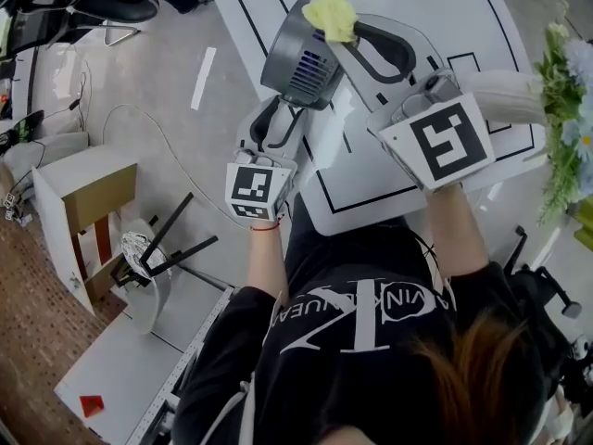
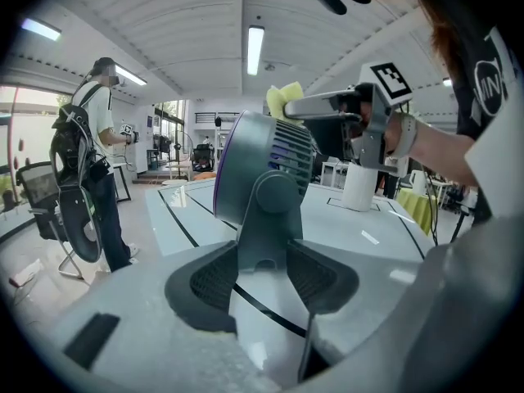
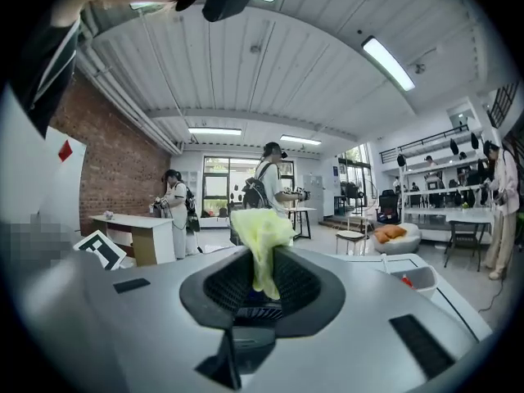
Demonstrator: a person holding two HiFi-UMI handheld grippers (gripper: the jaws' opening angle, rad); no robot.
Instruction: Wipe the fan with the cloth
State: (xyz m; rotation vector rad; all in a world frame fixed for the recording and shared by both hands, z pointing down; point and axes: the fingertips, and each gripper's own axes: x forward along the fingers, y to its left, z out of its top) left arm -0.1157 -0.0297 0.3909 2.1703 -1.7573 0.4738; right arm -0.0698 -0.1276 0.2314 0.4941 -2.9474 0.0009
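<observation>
Wiping looks to be under way at the fan's top: the right gripper [image 1: 345,37] is clamped on the yellow cloth [image 1: 331,15], which sits against the far upper edge of the fan [image 1: 298,58]. The left gripper [image 1: 276,126] steadies from the near side, its jaws closed on the stand [image 2: 267,207] of the fan, which stands on the white table [image 1: 445,7]. Next, I judge, the cloth needs dragging across the housing under light pressure, with the left grip firm enough that nothing tips.

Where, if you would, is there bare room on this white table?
Bare: far stretch of the white table beyond the grey fan, and its near middle inside the black outline. Crowded: right edge, with white cylinder and blue flowers.
</observation>
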